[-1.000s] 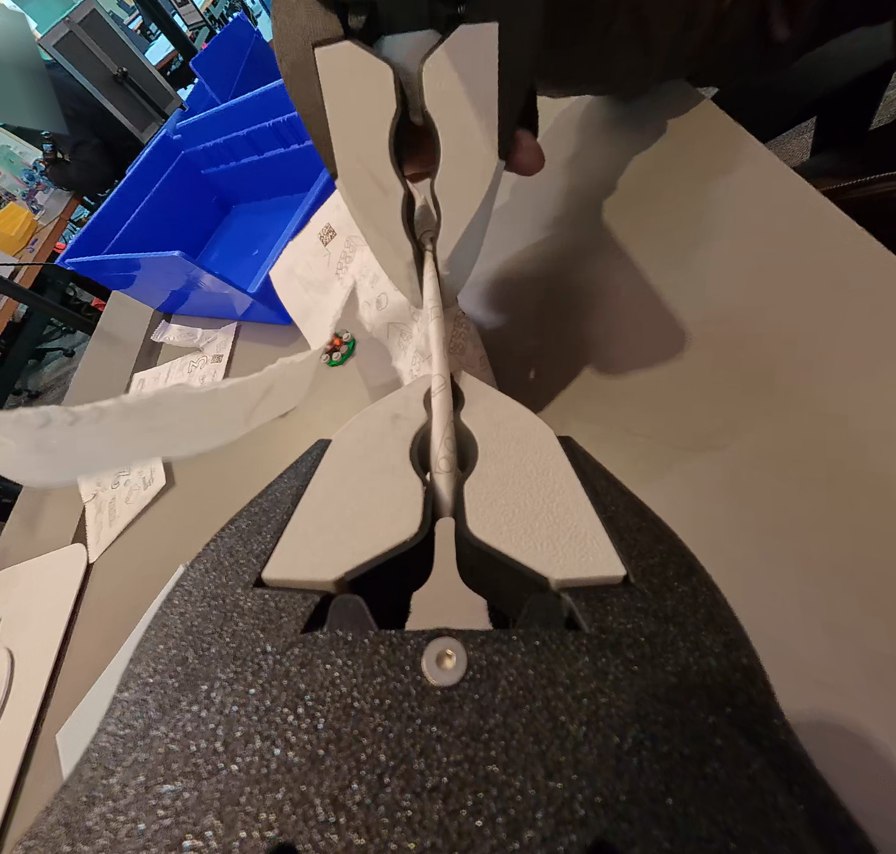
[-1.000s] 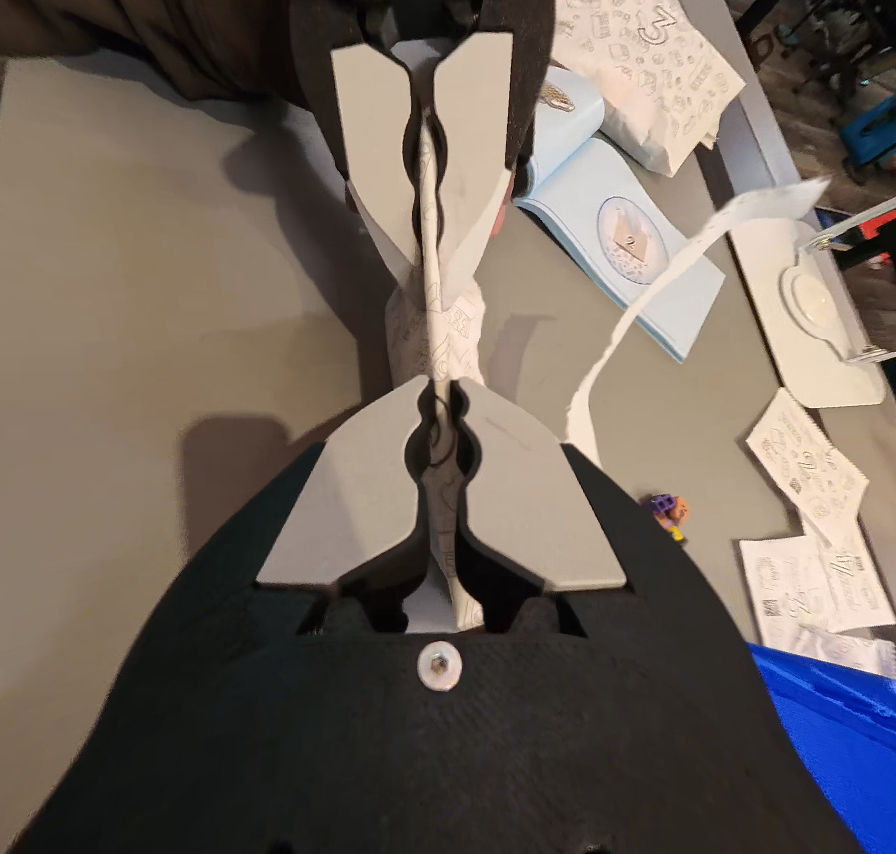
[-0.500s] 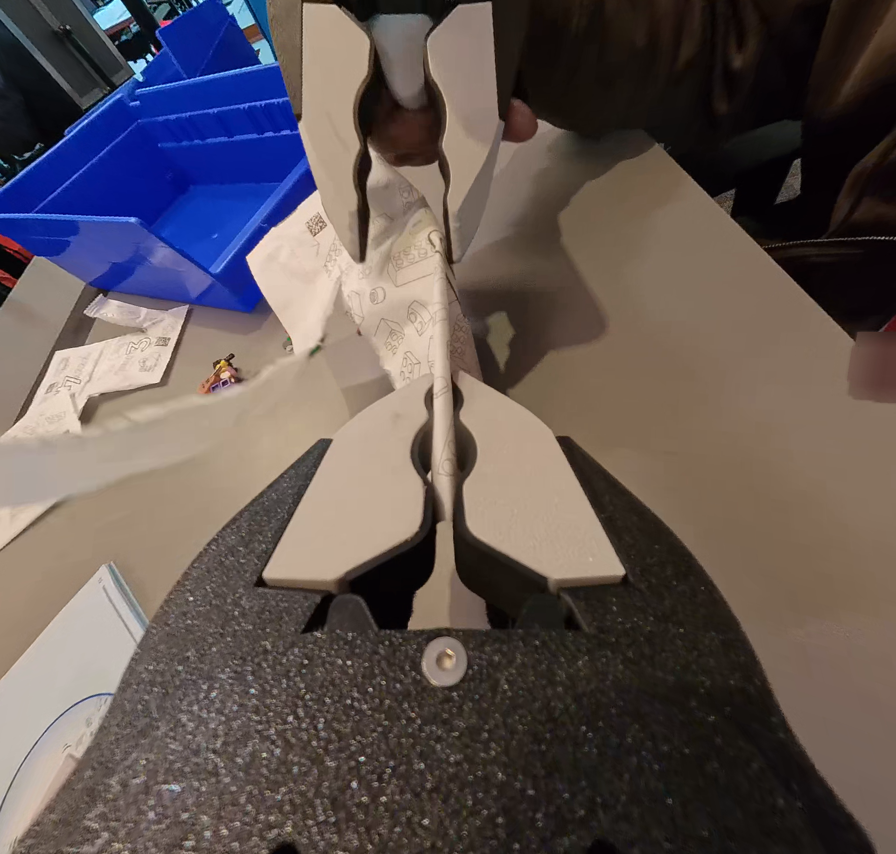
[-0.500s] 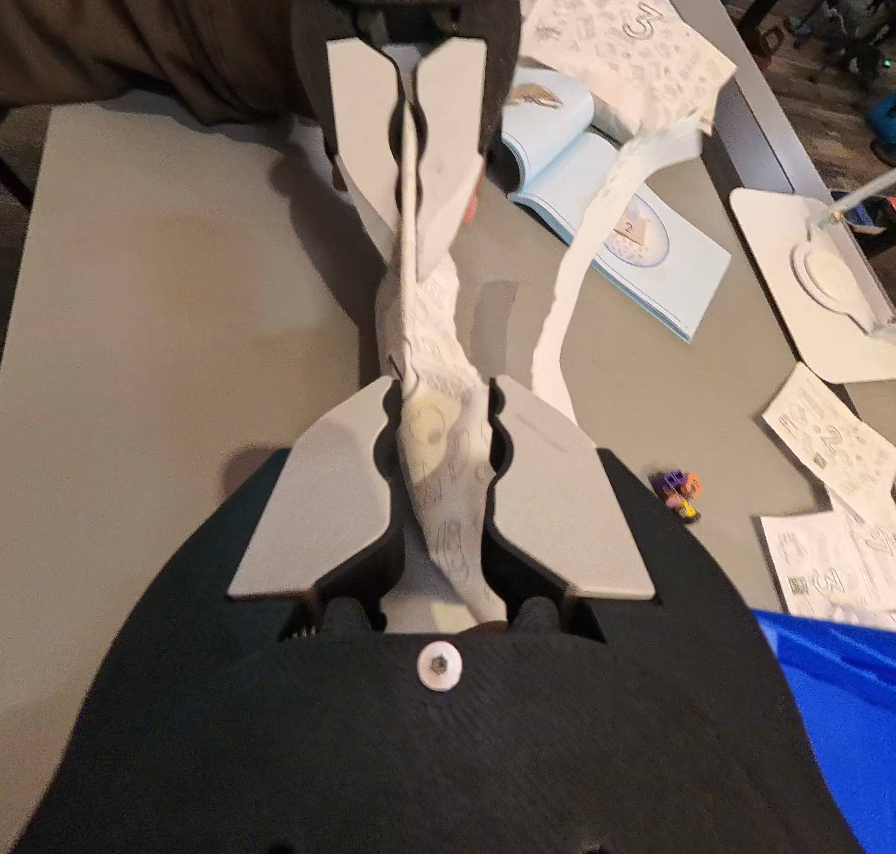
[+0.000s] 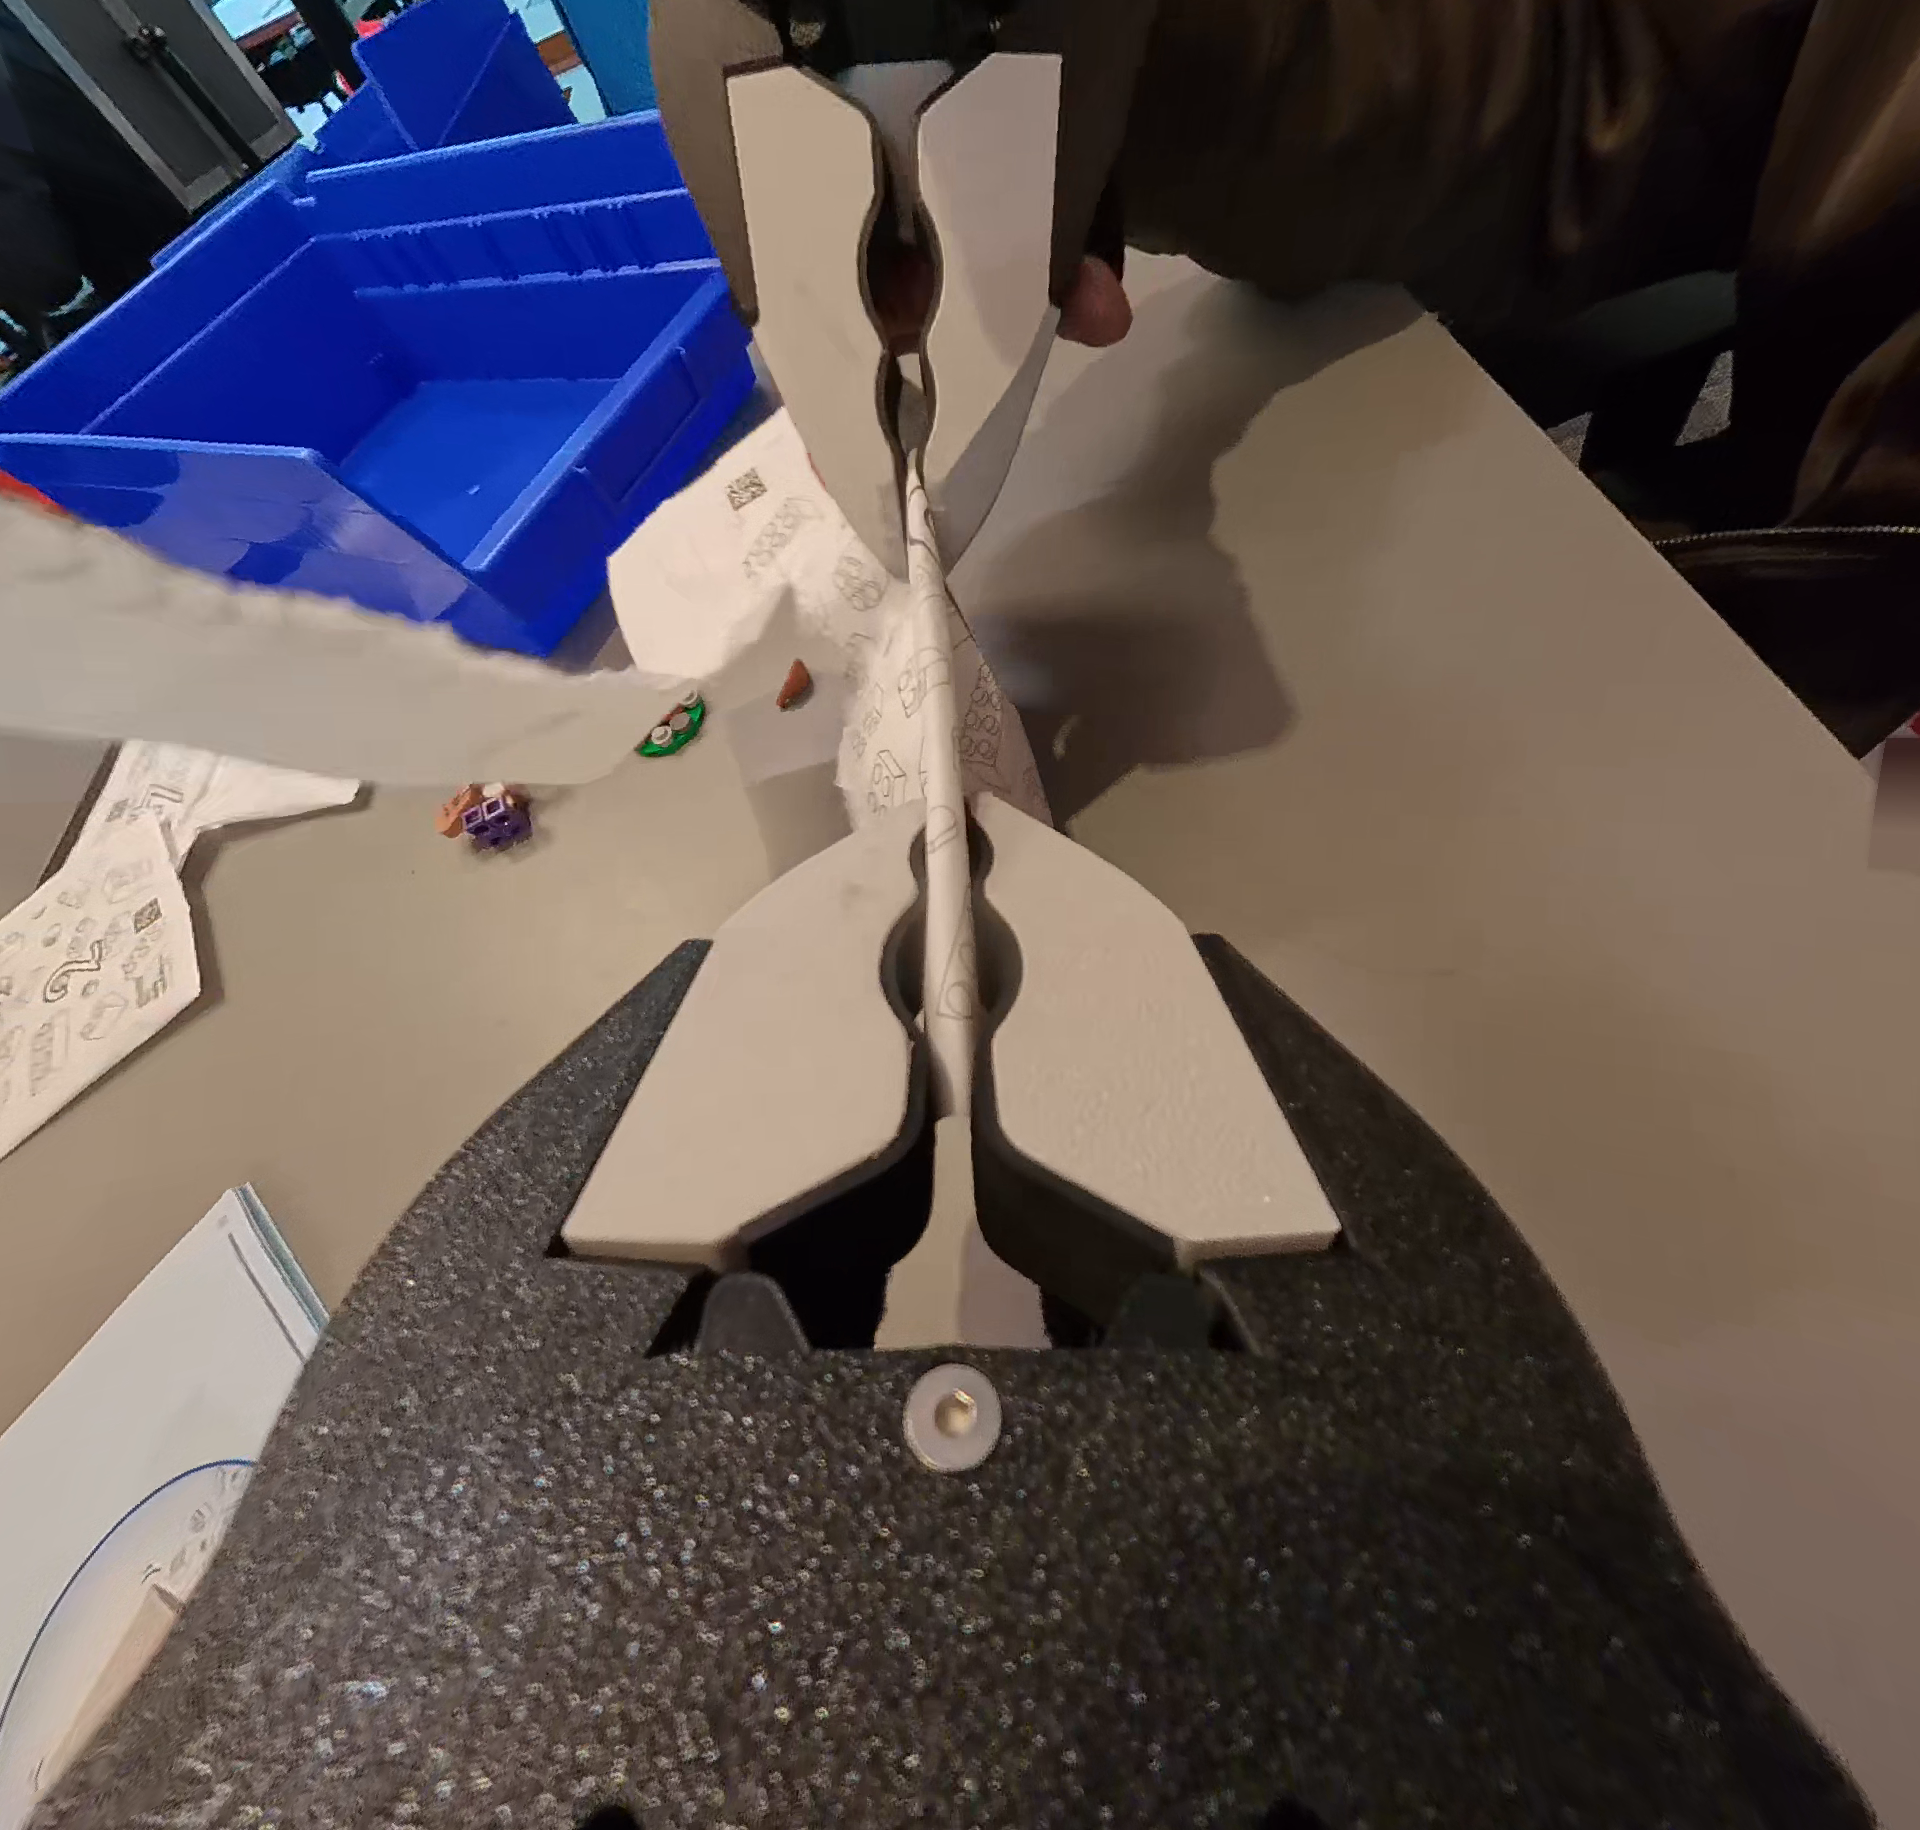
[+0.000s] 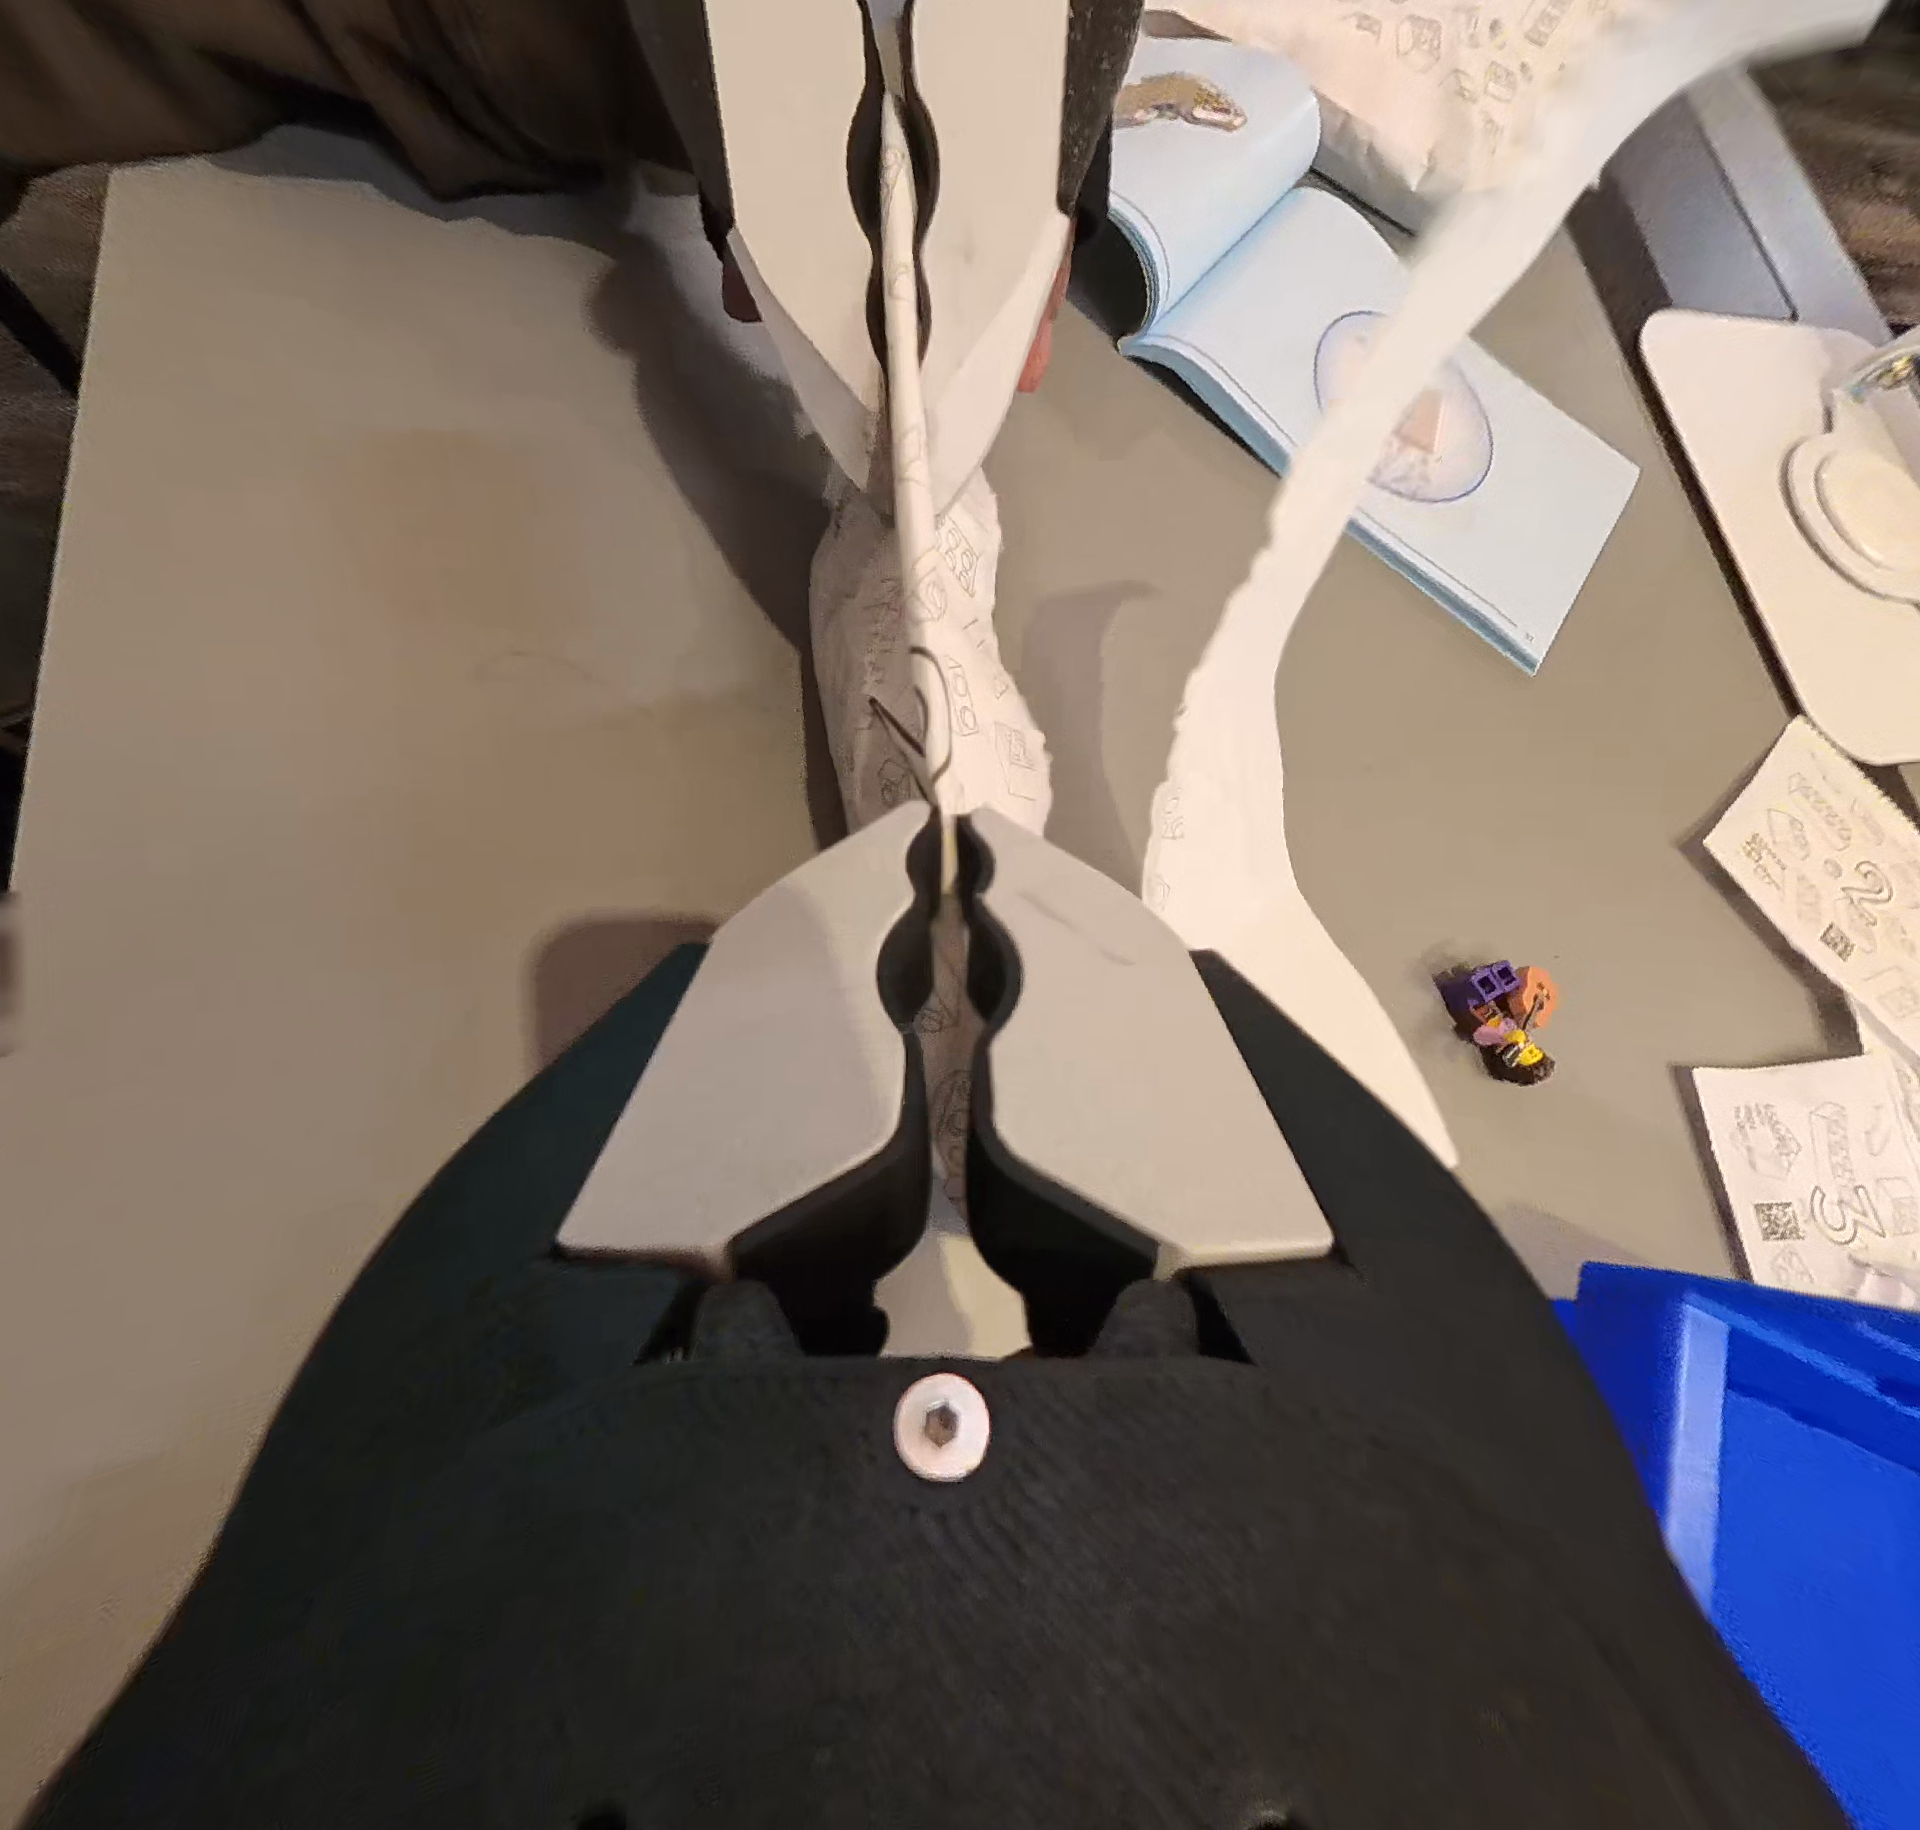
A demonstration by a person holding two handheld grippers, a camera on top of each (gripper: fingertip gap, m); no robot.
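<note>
While both my left gripper (image 5: 948,824) and right gripper (image 6: 948,816) pinch the printed paper bag (image 5: 940,679) taut above the grey table (image 5: 1455,845), its torn strip (image 6: 1299,575) dangles, not fully off.

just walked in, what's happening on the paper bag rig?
A person holds two grippers facing each other above the grey table. The left gripper and the right gripper each have their jaws shut on the top edge of a white printed paper bag, stretched between them. A torn paper strip hangs beside it, near small toy pieces.
</note>
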